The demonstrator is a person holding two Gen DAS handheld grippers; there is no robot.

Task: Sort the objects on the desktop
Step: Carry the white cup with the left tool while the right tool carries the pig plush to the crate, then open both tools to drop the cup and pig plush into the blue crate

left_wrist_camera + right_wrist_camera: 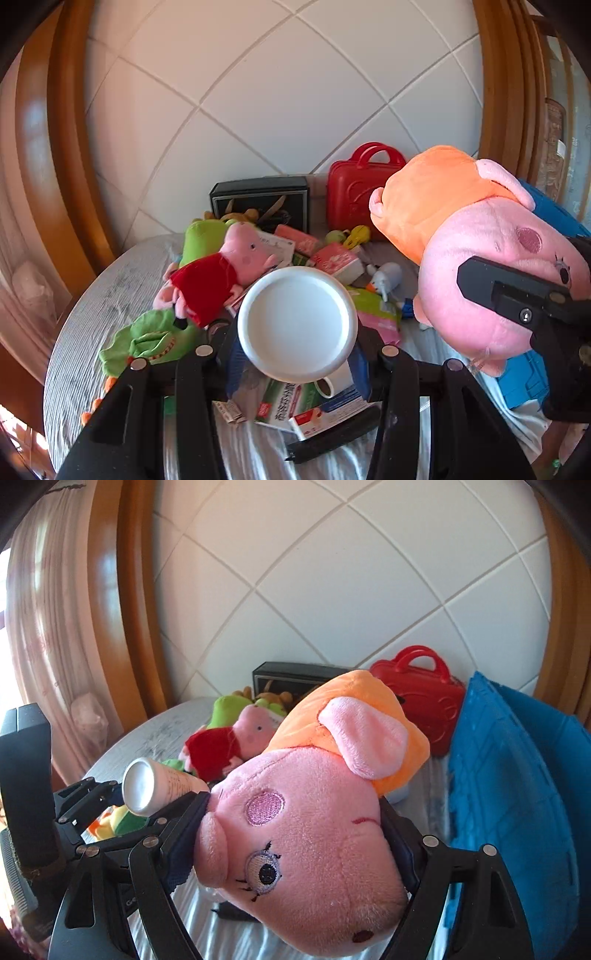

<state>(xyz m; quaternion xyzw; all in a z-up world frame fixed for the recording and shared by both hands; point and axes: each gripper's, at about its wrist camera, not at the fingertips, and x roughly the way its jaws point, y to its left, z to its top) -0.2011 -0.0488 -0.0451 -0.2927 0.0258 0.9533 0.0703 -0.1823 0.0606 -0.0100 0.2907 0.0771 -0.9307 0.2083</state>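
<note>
My left gripper (pixel 297 354) is shut on a white bottle (pixel 297 323), its round end facing the camera, held above the cluttered table. The bottle and left gripper also show in the right wrist view (pixel 147 786). My right gripper (pixel 291 834) is shut on the head of a big pink pig plush in an orange dress (pixel 306 834), lifted above the table. In the left wrist view that plush (pixel 461 251) hangs at the right with the right gripper's finger (pixel 491 284) across it.
A small pig plush in red (pixel 221 273), a green plush (pixel 155 339), several boxes (pixel 336 258), a black box (pixel 262 199) and a red case (pixel 354 195) lie on the grey table (pixel 99 295). A blue bin (pixel 517 794) stands right. Tiled wall behind.
</note>
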